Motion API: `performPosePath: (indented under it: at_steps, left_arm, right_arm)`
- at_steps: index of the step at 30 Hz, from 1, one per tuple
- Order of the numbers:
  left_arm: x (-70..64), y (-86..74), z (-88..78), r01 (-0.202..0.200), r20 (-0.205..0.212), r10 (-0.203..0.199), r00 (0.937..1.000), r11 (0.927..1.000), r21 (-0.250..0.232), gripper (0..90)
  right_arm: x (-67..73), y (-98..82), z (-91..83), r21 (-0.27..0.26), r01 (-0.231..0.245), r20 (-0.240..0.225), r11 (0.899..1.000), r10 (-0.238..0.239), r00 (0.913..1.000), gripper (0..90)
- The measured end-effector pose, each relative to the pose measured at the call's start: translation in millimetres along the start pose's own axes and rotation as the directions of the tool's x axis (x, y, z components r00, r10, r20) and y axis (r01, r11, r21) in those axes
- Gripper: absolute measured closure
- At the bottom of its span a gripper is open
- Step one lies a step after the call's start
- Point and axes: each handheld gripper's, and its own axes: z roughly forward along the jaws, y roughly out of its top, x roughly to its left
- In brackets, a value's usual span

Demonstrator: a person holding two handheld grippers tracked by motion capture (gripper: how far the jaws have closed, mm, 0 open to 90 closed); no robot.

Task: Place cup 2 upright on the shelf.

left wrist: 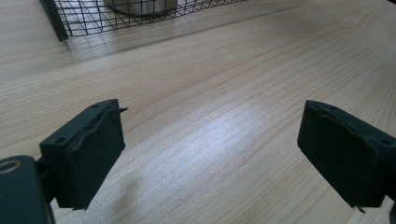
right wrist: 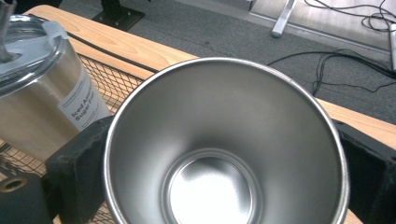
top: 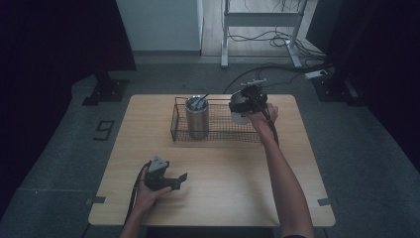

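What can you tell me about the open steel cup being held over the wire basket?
The open steel cup looks like brushed stainless metal, with a thin rolled rim and a round flat bottom. It has no lid and looks empty. The right hand-held gripper clamps it, one black jaw on each side of its wall. In the high view it hangs above the right end of the wire basket, near the lidded tumbler standing inside, apart from it.

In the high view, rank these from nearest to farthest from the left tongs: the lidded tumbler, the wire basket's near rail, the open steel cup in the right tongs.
From the left tongs, near the table's front left:
1. Wire basket near rail, mid-table.
2. Lidded tumbler, standing in the basket's left end.
3. Open steel cup, held by the right tongs over the basket's right end.
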Motion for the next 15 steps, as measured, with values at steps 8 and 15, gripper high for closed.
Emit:
performPosePath:
  at_steps: [8,15]
  left_arm:
    - [-2.0,-0.8,2.9,-0.005,0.007,0.005,1.0000,1.0000,0.008,7.2]
    - [-2.7,-1.2,3.8,-0.004,0.009,0.004,1.0000,0.9999,0.010,7.3]
  right_arm:
    - [-6.3,-3.2,9.6,0.012,-0.022,-0.006,1.000,0.022,0.9997,5.9]
    - [-6.2,-9.4,20.3,0.028,-0.008,-0.003,1.000,0.008,1.0000,5.9]
